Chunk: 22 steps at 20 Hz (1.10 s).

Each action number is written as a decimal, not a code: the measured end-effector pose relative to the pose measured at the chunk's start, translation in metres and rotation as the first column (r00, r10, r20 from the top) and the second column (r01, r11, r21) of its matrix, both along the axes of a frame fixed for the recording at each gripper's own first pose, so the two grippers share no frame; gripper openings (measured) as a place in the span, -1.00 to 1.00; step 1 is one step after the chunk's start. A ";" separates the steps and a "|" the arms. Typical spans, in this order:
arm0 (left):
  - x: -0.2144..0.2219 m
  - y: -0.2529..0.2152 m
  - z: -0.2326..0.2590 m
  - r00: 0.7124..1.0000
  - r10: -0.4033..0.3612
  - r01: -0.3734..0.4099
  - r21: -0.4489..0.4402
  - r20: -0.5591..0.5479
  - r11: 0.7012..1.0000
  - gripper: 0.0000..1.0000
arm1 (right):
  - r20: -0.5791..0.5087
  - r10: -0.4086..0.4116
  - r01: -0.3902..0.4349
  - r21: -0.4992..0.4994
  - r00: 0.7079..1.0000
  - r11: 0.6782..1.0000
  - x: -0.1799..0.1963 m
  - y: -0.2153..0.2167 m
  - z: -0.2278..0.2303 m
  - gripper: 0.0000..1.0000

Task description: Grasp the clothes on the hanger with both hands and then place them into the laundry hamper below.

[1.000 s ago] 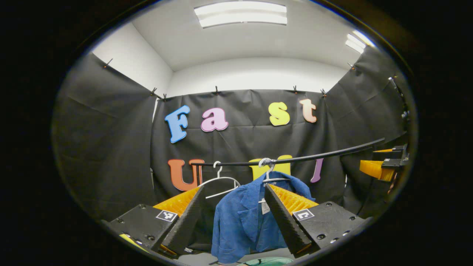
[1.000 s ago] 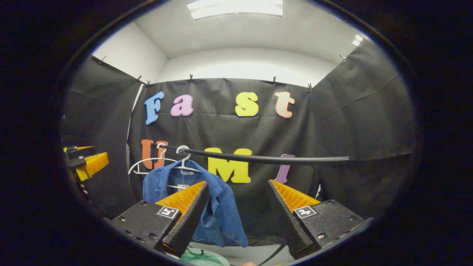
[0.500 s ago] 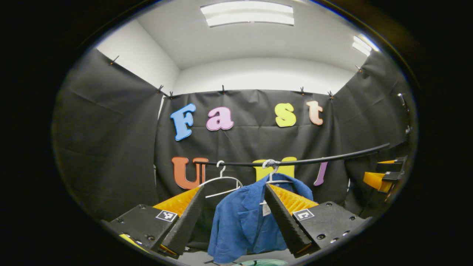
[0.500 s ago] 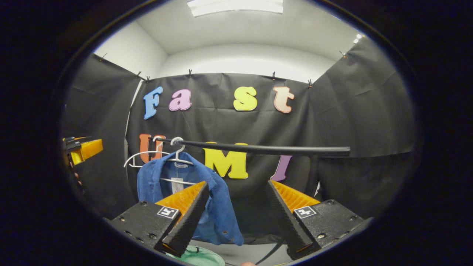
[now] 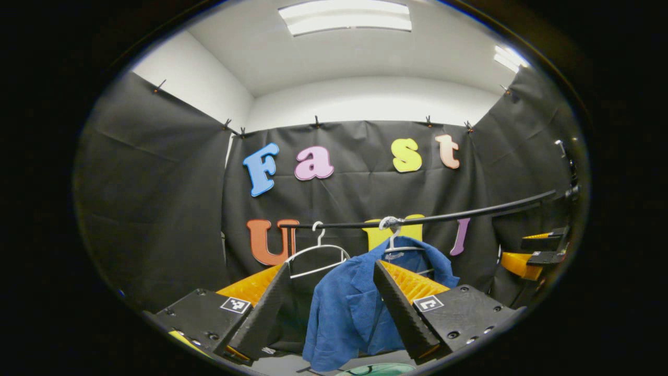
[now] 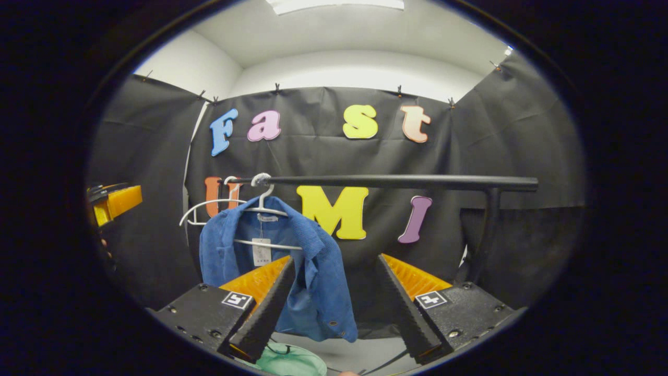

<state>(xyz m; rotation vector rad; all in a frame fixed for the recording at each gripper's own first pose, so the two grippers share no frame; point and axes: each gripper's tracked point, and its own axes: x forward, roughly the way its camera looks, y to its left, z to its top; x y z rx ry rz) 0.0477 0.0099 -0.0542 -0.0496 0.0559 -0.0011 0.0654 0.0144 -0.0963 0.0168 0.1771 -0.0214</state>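
We see the blue jacket hanging on a white hanger from the black rail, above the green hamper. Our left gripper and right gripper both point level toward it, fingers spread wide, holding nothing, short of the cloth.

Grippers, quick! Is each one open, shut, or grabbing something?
Left gripper: open, holding nothing; blue jacket hangs beyond it.
Right gripper: open, holding nothing.
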 end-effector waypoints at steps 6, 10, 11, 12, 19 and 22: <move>0.008 0.000 -0.030 0.997 -0.067 0.066 -0.013 -0.041 0.998 1.00 | -0.101 -0.015 0.013 -0.013 0.995 1.000 0.025 0.032 -0.041 0.99; 0.015 0.001 -0.059 0.987 -0.132 0.128 -0.047 -0.092 0.991 1.00 | -0.151 -0.043 0.040 -0.020 0.988 0.999 0.036 0.049 -0.061 0.97; 0.017 0.002 -0.066 0.984 -0.143 0.138 -0.050 -0.103 0.989 1.00 | -0.163 -0.048 0.045 -0.025 0.985 0.999 0.038 0.052 -0.065 0.96; 0.019 0.004 -0.072 0.982 -0.149 0.144 -0.050 -0.116 0.988 1.00 | -0.176 -0.054 0.049 -0.030 0.983 0.998 0.042 0.055 -0.070 0.97; 0.031 -0.003 -0.123 0.980 -0.152 0.147 -0.044 -0.132 0.988 1.00 | -0.243 -0.084 0.065 -0.089 0.966 0.994 0.080 0.047 -0.109 0.88; 0.041 -0.014 -0.136 0.980 -0.121 0.119 -0.026 -0.158 0.993 1.00 | -0.258 -0.065 0.046 -0.076 0.964 0.996 0.102 0.040 -0.125 0.83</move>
